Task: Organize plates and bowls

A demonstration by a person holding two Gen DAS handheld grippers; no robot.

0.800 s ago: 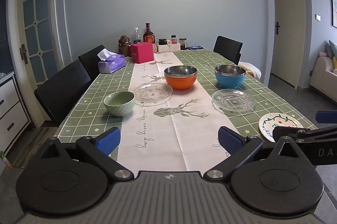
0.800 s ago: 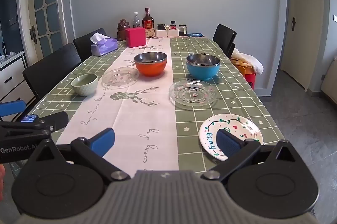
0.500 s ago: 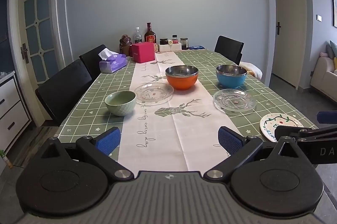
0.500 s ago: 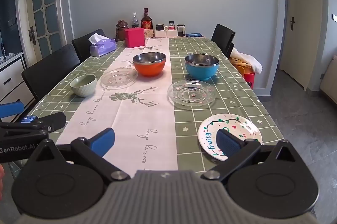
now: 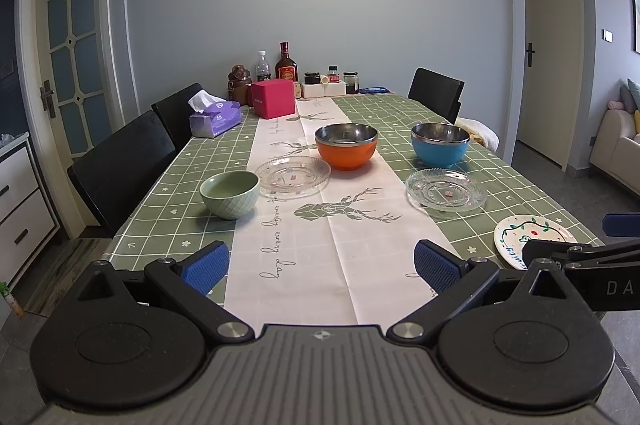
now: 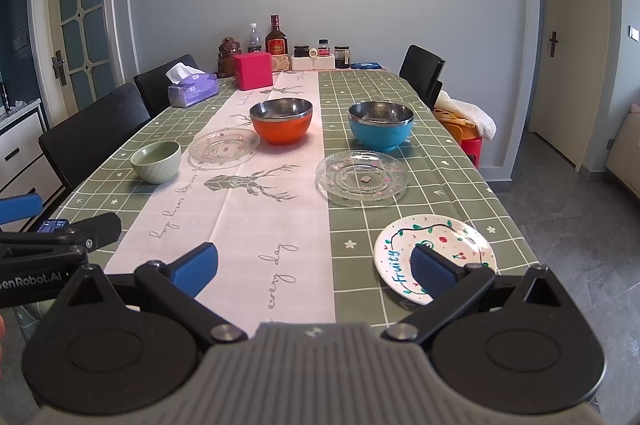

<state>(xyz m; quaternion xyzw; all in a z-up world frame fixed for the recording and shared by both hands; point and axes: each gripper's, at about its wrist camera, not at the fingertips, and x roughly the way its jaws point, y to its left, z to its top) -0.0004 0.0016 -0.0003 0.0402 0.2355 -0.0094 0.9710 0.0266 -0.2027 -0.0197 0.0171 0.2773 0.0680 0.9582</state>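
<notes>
While both claws hang wide open and empty over the near edge of the surface, left claw over the runner and right claw beside the painted plate at the near right corner, bowls and glass plates sit mid-surface.

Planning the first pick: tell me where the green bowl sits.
The green bowl sits on the table's left side, just left of the nearer glass plate, beside the runner.
</notes>
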